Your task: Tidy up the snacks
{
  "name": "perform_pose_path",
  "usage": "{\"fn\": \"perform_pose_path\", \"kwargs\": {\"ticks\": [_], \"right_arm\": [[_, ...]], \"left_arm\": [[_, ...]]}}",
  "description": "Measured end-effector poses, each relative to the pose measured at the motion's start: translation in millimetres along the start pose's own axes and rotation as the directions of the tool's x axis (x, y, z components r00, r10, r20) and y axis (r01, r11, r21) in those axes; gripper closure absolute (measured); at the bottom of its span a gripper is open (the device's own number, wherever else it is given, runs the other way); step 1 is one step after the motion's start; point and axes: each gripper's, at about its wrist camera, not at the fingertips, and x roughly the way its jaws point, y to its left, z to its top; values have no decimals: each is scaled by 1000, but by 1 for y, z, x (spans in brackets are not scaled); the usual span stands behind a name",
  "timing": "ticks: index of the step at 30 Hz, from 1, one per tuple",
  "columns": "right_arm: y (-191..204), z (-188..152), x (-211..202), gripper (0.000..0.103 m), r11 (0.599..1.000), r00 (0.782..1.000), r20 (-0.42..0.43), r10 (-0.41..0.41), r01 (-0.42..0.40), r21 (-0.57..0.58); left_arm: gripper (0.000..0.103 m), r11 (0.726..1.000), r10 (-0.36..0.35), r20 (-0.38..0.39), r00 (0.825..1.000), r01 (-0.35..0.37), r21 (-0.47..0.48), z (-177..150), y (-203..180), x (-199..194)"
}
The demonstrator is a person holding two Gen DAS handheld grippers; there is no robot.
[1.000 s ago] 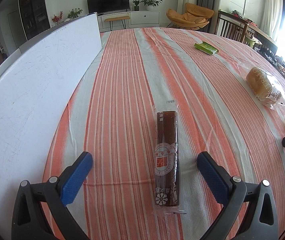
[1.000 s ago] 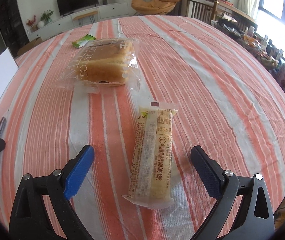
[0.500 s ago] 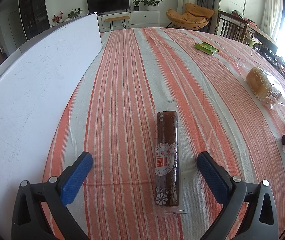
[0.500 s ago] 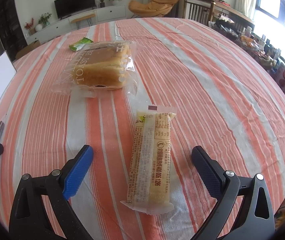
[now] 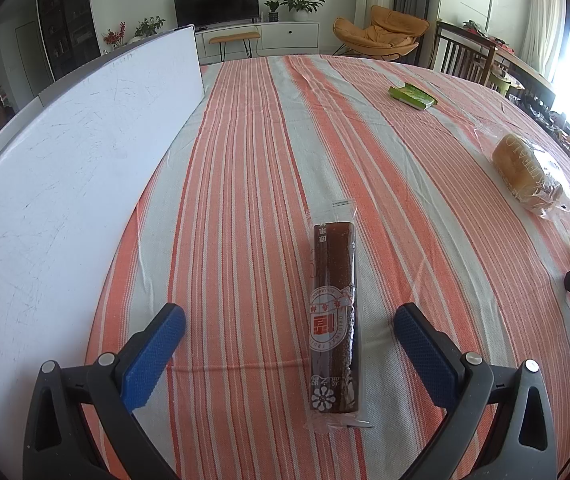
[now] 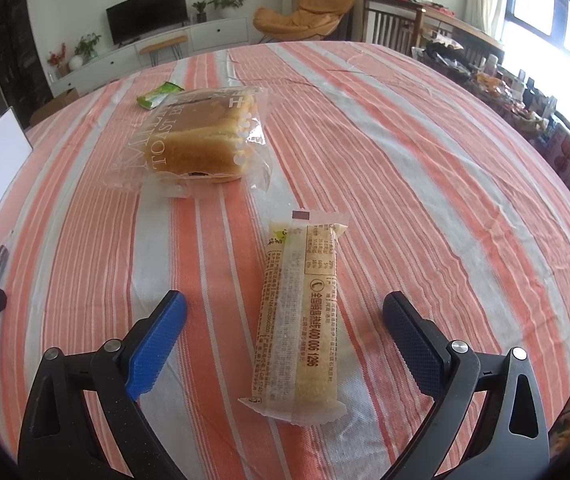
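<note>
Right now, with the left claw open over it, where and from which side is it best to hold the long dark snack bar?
Probably at the middle of the dark snack bar, coming straight down from above. It lies flat on the striped tablecloth, its length running away from the left claw, whose open blue pads already stand on either long side. Closing across the narrow width should catch the firm bar, not the loose wrapper ends.

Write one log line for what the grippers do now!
left gripper: open, over brown snack bar | right gripper: open, over yellow cake pack
</note>
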Motion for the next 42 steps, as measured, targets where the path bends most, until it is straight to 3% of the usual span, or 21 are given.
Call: {"fn": "perform_pose_path", "kwargs": {"ticks": [5, 14, 42], "right_arm": [[1, 1, 0, 3, 1000, 1000, -2, -15, 15, 16], [5, 5, 3, 3, 981, 993, -7, -118, 118, 153], [5, 8, 6, 3, 981, 993, -7, -120, 120, 155]], "left_arm": [[0, 1000, 0, 0, 1000, 0, 0, 0, 0, 0], [0, 1000, 0, 0, 1000, 0, 0, 0, 0, 0], [0, 1000, 1, 0, 1000, -1, -1, 0, 0, -1]]}}
